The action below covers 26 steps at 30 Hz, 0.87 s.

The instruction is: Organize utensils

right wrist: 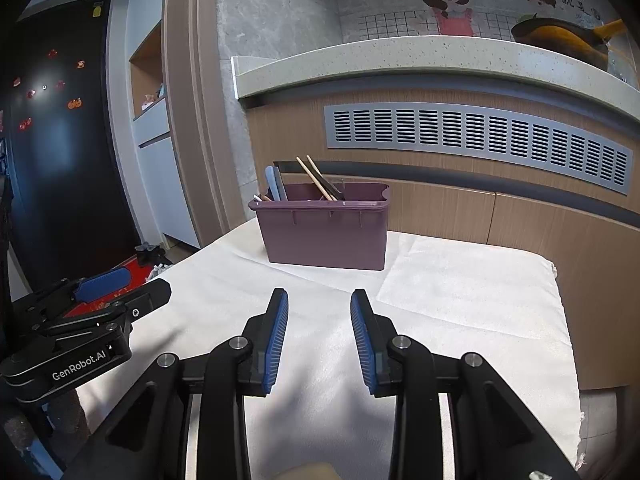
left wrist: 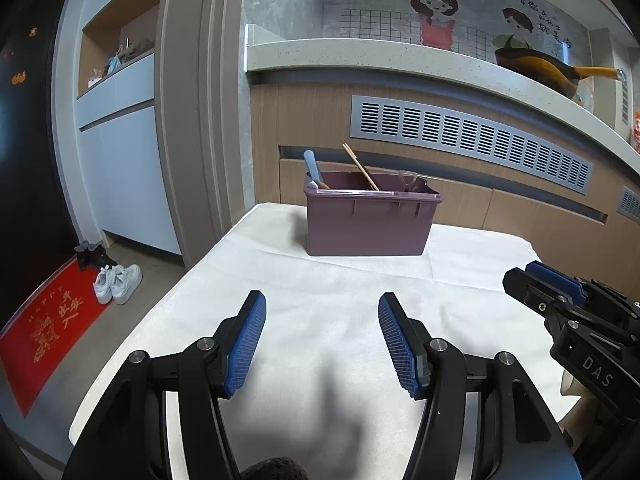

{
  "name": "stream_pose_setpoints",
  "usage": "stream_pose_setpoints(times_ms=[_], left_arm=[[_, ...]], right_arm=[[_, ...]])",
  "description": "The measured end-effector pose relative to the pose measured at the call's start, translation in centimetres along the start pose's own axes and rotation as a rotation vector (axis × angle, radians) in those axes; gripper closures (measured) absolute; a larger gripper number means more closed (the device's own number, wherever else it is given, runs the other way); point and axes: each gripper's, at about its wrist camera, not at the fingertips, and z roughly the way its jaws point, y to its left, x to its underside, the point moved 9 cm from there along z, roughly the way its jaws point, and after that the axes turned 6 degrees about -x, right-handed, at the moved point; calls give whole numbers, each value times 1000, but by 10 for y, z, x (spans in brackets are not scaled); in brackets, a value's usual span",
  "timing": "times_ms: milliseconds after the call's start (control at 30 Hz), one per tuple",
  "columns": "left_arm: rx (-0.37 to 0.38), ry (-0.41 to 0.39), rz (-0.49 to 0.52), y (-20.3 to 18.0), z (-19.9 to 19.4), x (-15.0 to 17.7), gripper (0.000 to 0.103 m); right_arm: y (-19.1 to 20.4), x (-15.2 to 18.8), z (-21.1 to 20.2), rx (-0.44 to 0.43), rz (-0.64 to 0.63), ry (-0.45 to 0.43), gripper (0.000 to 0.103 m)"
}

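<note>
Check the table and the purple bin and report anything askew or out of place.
Nothing stands out. The purple bin sits upright on the white cloth, with chopsticks and a blue handle leaning inside. Both tools are open and empty.

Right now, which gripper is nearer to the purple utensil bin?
Hard to separate; the right looks marginally nearer. The right gripper faces the purple utensil bin from slightly right; the left gripper from slightly left. Both are open, empty, above the white cloth.
</note>
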Motion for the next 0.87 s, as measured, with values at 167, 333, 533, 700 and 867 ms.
stream_pose_setpoints(times_ms=[167, 333, 533, 700, 867], left_arm=[[2, 0, 0, -1, -1, 0, 44], [1, -8, 2, -1, -2, -1, 44], [3, -9, 5, -2, -3, -2, 44], [2, -7, 0, -2, -4, -2, 44], [-9, -12, -10, 2, -4, -2, 44]], right_arm=[[0, -1, 0, -3, -3, -2, 72], [0, -1, 0, -4, -1, -2, 71], [-1, -1, 1, -3, -3, -2, 71], [-1, -1, 0, -6, 2, 1, 70], [0, -2, 0, -3, 3, 0, 69]])
